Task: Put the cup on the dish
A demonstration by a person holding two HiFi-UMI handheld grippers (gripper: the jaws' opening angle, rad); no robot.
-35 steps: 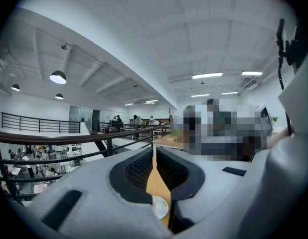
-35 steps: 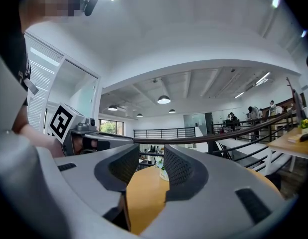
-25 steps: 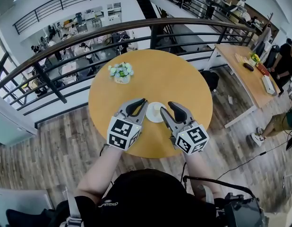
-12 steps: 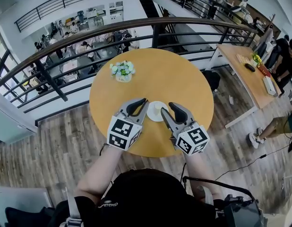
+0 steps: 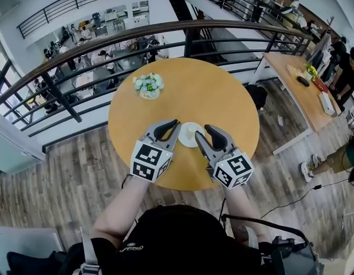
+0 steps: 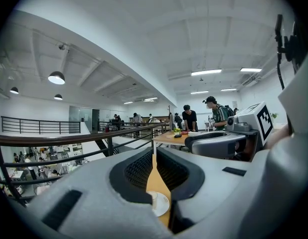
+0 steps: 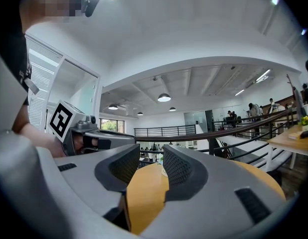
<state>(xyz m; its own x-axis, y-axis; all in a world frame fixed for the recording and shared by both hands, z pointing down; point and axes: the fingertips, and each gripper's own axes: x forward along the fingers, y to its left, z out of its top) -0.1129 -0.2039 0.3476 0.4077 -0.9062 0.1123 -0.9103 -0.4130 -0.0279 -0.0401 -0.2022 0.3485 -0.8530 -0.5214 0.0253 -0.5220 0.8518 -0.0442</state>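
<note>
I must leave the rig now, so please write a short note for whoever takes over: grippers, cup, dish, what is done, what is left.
Left gripper: shut, empty.
Right gripper: open, empty.
Both are at the near side of the round table, one on each side of the dish.
The cup appears to stand on the dish.
Done: placing, it seems.
Left: probably only drawing the grippers back.

The round surface (image 5: 211, 96) is mustard yellow; the dish (image 5: 184, 142) and the cup (image 5: 191, 130) are white. The left hand-held gripper (image 5: 176, 122) and right hand-held gripper (image 5: 206, 128) are grey with black ribbed pads and black-and-white marker cubes; the far-left flowers (image 5: 147, 85) are white and green.
</note>
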